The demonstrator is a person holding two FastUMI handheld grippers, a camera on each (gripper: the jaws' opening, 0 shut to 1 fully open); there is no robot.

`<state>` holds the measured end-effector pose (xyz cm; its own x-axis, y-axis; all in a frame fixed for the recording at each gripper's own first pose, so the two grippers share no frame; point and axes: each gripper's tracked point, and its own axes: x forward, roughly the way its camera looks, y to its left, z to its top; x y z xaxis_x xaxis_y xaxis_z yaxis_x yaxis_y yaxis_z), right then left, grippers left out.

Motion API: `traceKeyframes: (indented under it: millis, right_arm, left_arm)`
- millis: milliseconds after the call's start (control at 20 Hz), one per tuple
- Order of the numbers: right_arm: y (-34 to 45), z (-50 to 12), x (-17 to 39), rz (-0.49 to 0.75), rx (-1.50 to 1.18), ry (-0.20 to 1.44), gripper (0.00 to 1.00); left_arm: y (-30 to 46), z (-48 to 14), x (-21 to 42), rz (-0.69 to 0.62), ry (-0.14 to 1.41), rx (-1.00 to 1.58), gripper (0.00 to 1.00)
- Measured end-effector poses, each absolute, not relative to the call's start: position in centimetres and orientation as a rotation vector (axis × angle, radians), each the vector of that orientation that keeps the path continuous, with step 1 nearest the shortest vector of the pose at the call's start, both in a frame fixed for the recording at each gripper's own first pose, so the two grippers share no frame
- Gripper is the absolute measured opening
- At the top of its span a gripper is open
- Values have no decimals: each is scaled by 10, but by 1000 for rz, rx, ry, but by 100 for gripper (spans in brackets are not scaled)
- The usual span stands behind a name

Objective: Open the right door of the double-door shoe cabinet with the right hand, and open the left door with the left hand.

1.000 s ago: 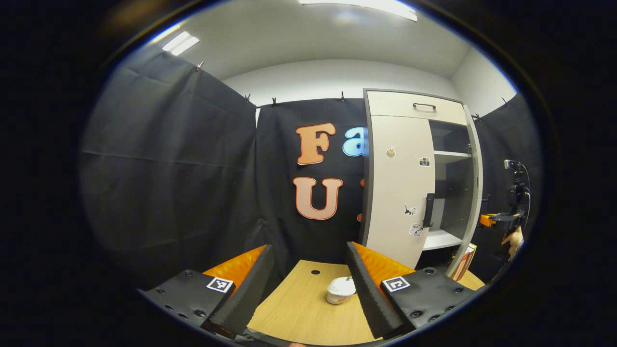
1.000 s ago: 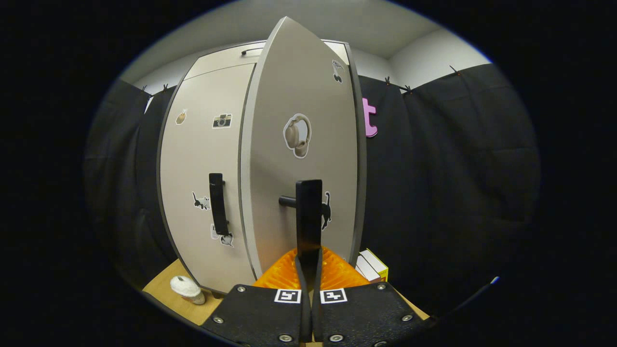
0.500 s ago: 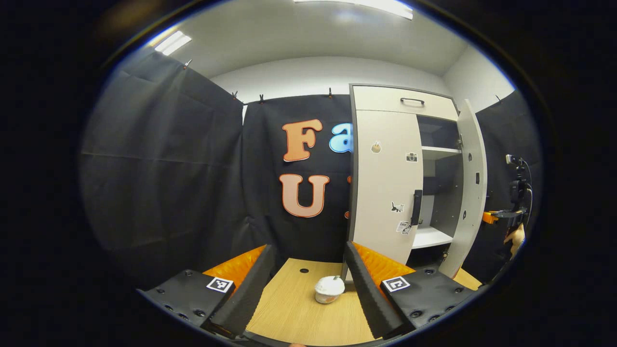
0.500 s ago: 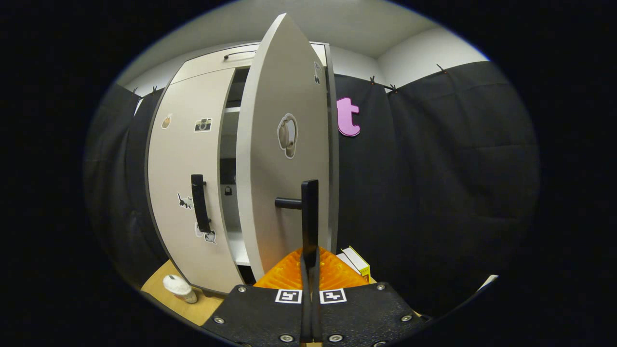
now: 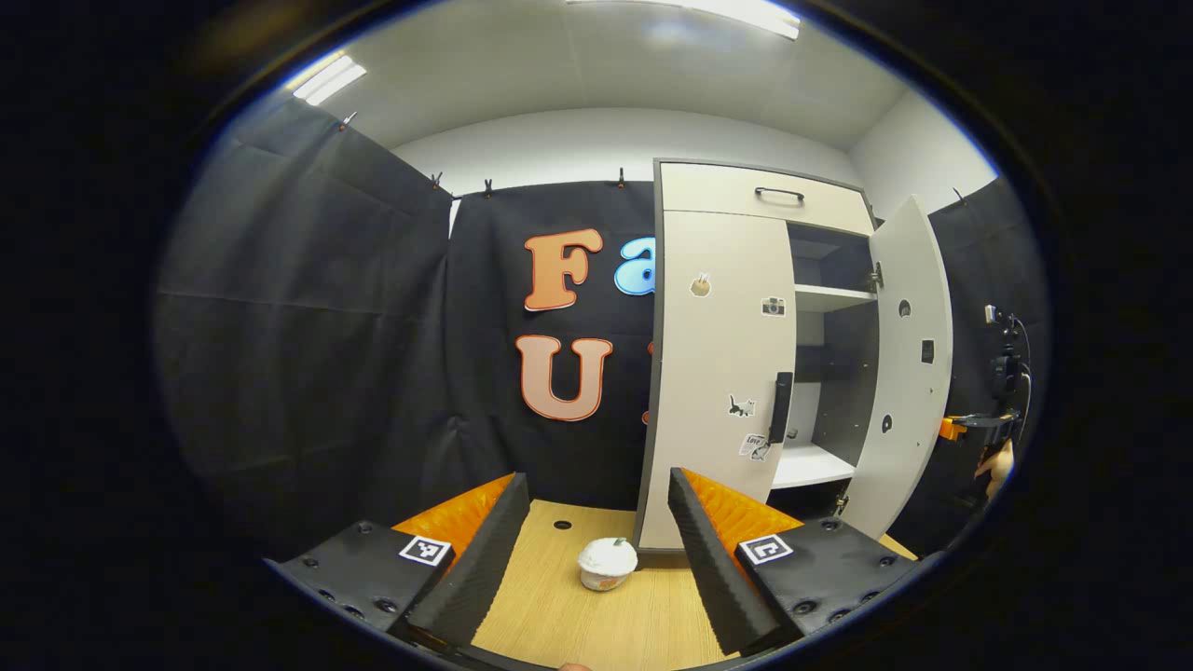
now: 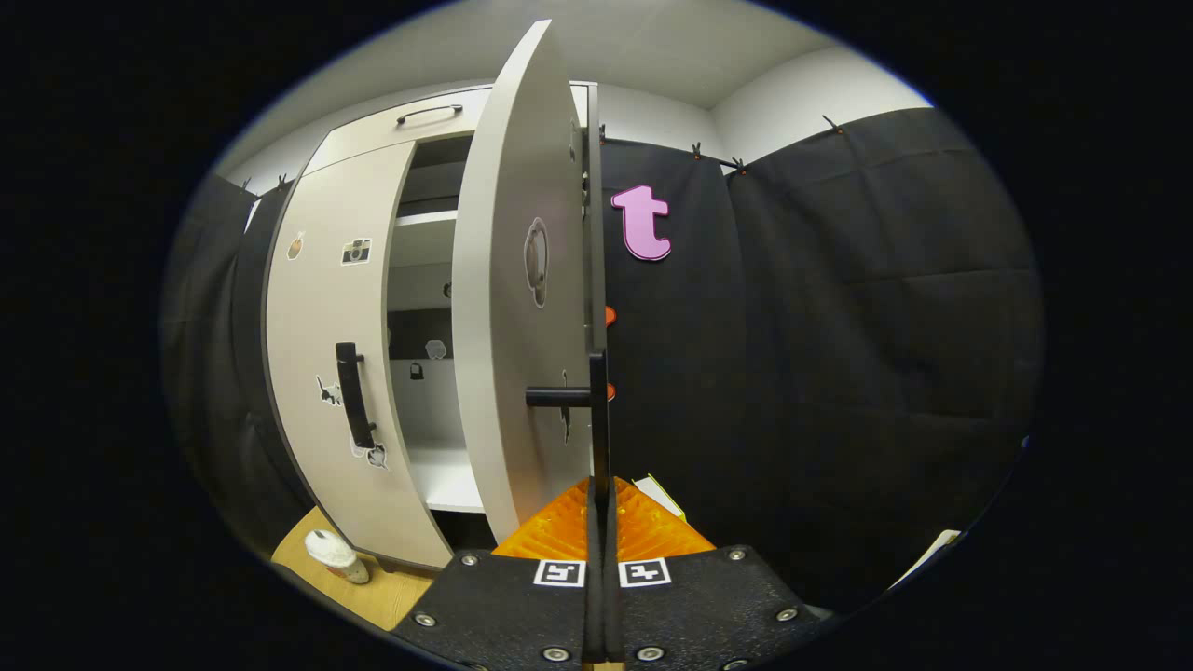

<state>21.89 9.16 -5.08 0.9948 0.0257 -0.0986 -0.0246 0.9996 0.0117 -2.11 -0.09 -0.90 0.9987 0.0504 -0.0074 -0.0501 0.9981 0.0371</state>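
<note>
From the left gripper view I see the cabinet [image 5: 736, 373] standing on the bench [image 5: 578, 615], against the back wall and to my right. Its left door [image 5: 718, 373] lies flush with the front; the right door [image 5: 909, 373] stands swung out to the right, with shelves [image 5: 829, 296] inside between them. A drawer [image 5: 764, 191] sits above both doors. A cup [image 5: 607, 564] rests on the bench just before the cabinet's left corner, between my left gripper [image 5: 596, 550] fingers [image 5: 704, 550]. From the right gripper view, my right gripper [image 6: 600, 503] sits at the right door's handle [image 6: 596, 410], its fingers [image 6: 643, 522] on either side. A box [image 6: 658, 494] lies behind, right of the door.
</note>
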Motion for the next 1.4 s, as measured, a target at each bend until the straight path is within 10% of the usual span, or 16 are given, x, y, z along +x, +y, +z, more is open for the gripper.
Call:
traceKeyframes:
  millis: [800, 1400]
  right_arm:
    - [89, -52, 218, 146, 120, 148, 6]
    - [43, -39, 222, 70, 110, 73, 82]
  left_arm:
    - [-141, -7, 41, -41, -8, 26, 96]
    - [-256, -27, 146, -123, 22, 25, 96]
